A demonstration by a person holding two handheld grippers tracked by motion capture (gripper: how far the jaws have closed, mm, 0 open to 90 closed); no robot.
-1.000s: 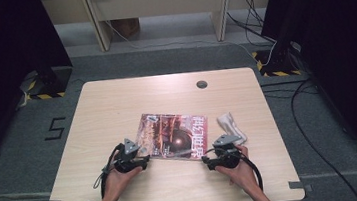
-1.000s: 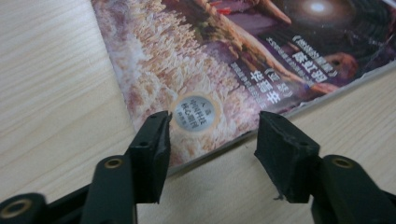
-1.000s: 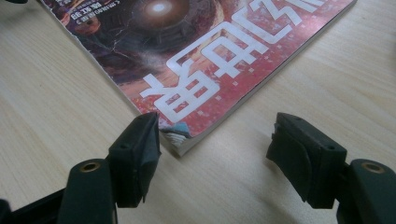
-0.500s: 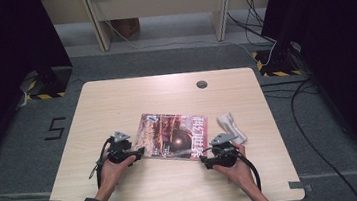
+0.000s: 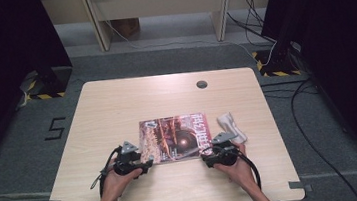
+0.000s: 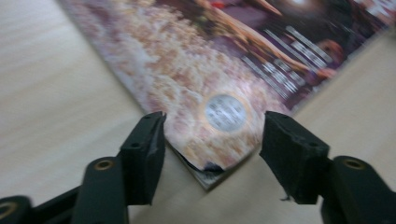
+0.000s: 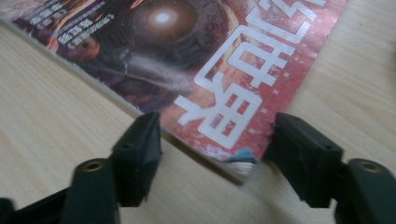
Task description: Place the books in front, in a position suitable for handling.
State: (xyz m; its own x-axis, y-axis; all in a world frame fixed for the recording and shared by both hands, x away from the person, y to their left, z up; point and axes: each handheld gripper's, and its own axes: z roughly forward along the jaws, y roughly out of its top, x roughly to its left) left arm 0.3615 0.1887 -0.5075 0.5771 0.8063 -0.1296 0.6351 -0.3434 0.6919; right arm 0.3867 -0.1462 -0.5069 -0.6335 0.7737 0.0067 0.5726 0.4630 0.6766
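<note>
A magazine (image 5: 175, 137) with a dark red cover lies flat near the front middle of the wooden table (image 5: 117, 107). My left gripper (image 5: 147, 164) sits at its near left corner. In the left gripper view that worn corner (image 6: 219, 140) lies between the jaws; my left gripper (image 6: 210, 140) has just been opening and does not pinch it. My right gripper (image 5: 206, 159) sits at the near right corner. In the right gripper view the corner with white lettering (image 7: 224, 116) lies between the jaws of my right gripper (image 7: 212, 140), which stands open.
A crumpled white cloth (image 5: 232, 126) lies just right of the magazine, beside the right hand. A round cable hole (image 5: 202, 84) sits near the table's far edge. Bare tabletop spreads to the left and behind the magazine.
My left gripper drew away to the far left of the magazine corner, then came back to it lower and nearer the front. The right gripper and the magazine stayed put.
</note>
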